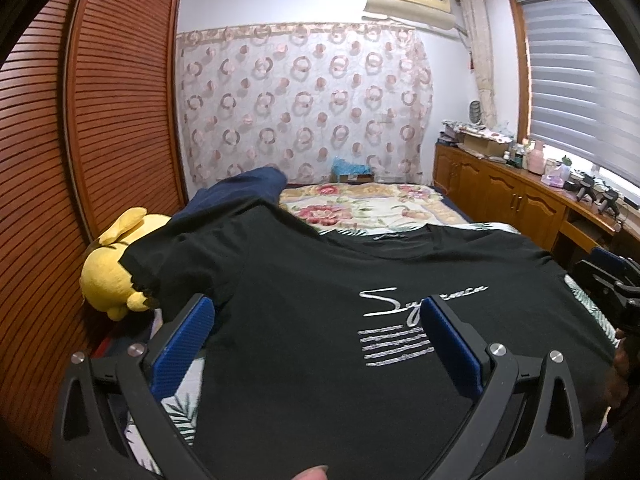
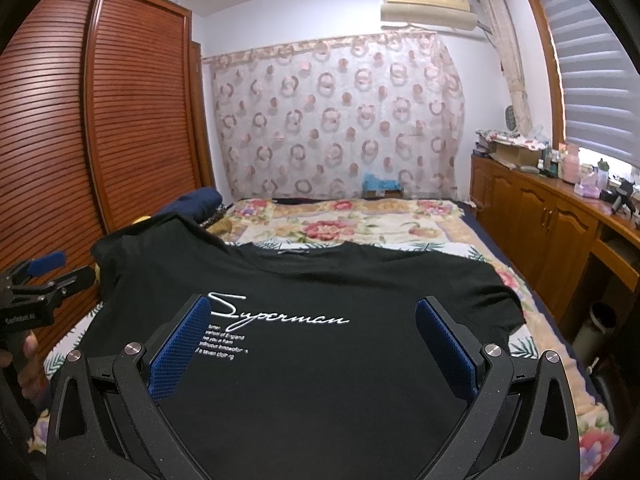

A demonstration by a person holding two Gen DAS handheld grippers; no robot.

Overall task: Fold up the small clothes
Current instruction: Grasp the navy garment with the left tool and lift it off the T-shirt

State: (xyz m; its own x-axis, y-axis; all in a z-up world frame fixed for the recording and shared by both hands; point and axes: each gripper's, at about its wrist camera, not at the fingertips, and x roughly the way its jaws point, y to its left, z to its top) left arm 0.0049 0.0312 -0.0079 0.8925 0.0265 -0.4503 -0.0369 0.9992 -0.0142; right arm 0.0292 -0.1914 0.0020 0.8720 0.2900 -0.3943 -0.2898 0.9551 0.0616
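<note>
Black cotton t-shirt [image 2: 320, 320] lay flat on floral bed [image 2: 360, 220]; left tool [image 1: 316, 332] and right tool [image 2: 312, 332] both spread apart; yellow plush [image 1: 108, 276] seen only in left view.

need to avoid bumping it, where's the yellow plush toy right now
In the left wrist view, the yellow plush toy lies at the bed's left edge beside the wooden wardrobe, partly under the black t-shirt's sleeve.

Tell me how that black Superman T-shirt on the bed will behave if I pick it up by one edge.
The black T-shirt will probably hang limp: its left sleeve already drapes over the yellow plush toy. It looks thin and light. On the floral bedspread it would likely bunch rather than slide.
</note>
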